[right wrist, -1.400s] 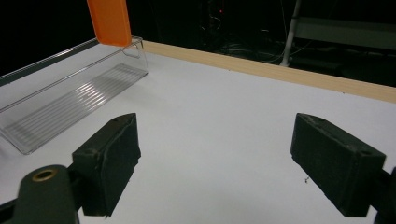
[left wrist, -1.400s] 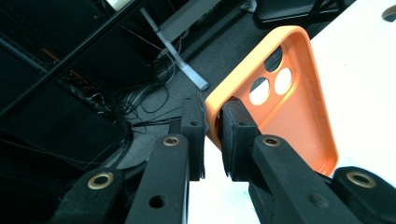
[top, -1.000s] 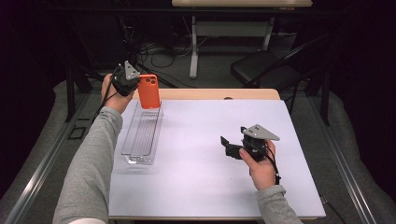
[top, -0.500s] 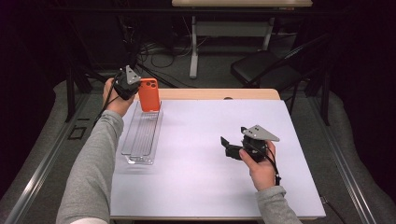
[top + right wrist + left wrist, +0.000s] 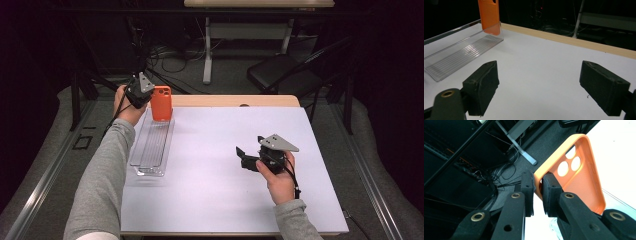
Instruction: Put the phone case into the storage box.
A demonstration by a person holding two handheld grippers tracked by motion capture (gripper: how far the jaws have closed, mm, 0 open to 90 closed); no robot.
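Up at the far end of the clear tray (image 5: 150,150), the left tongs (image 5: 148,98) are clamped on the edge of an orange phone case (image 5: 161,103), holding it upright just above the tray. Well to the right of the tray, the right tongs (image 5: 244,156) rest wide apart and empty over the white table (image 5: 210,190).

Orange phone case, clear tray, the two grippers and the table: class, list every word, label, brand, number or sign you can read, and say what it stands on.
None can be read.
Orange phone case: plain inside, camera holes, no print.
Clear tray: ribbed floor, no label.
Left gripper, shut on the case's edge: no marking.
Right gripper, open: no marking.
White table: blank.
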